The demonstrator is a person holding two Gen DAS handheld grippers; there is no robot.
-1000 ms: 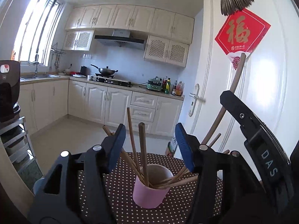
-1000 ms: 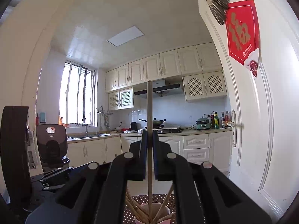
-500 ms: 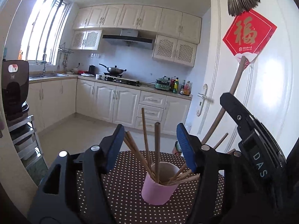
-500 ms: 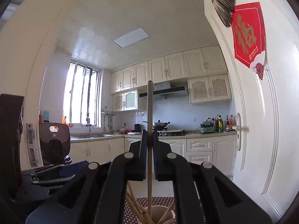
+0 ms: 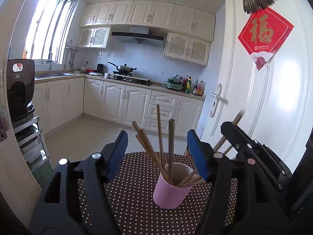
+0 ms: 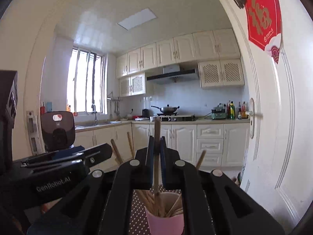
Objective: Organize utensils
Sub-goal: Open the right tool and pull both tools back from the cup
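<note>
Pink cup (image 5: pixel 172 188) stands upright on the dotted tablecloth (image 5: pixel 129 197), holding a bundle of wooden chopsticks (image 5: pixel 159 148) that fan out above its rim. Right gripper (image 6: pixel 156 166) clamped tight on a single chopstick (image 6: pixel 156 137), held upright between the pads, its lower end reaching down into the cup mouth just below the fingertips. Left gripper (image 5: pixel 157 152) has its fingers well apart, jaws have just been opening; nothing pressed by the blue pads (image 5: pixel 117 152). Cup sits just ahead of and between them, nearer the right-hand pad. White door (image 5: pixel 273 98) with red paper sign (image 5: pixel 264 33) beyond, to the right.
</note>
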